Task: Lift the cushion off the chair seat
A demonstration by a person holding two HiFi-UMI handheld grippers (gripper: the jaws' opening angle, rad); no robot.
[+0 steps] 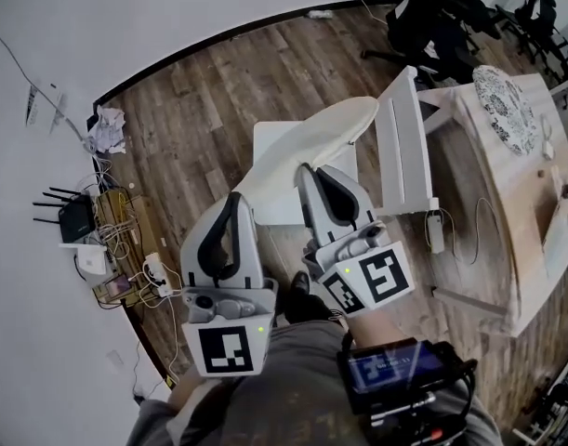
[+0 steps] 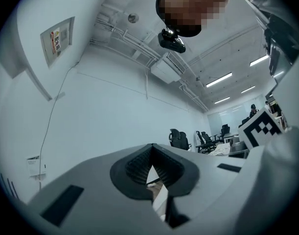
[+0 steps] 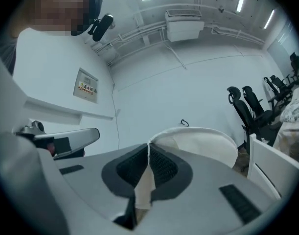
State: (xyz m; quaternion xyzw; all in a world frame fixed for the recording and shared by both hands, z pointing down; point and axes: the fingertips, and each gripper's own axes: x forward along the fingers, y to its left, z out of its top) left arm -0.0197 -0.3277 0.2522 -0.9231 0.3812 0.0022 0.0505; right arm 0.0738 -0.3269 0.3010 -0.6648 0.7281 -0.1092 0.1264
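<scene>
A cream cushion (image 1: 313,136) hangs tilted in the air above the white chair seat (image 1: 276,210), its far end higher. My left gripper (image 1: 237,196) is shut on the cushion's near left corner. My right gripper (image 1: 309,168) is shut on its near edge, further right. In the right gripper view a strip of cream fabric (image 3: 144,187) is pinched between the ribbed pads, and the cushion (image 3: 203,143) arches beyond the gripper (image 3: 149,145). In the left gripper view the jaws of the gripper (image 2: 152,147) meet at the tips, with a pale edge of cushion (image 2: 160,196) behind them.
The chair's white slatted back (image 1: 404,147) stands to the right of the seat. A wooden table (image 1: 511,212) with a patterned plate (image 1: 505,110) lies further right. Black office chairs (image 1: 432,17) stand at the back. A router and cables (image 1: 79,221) lie by the left wall.
</scene>
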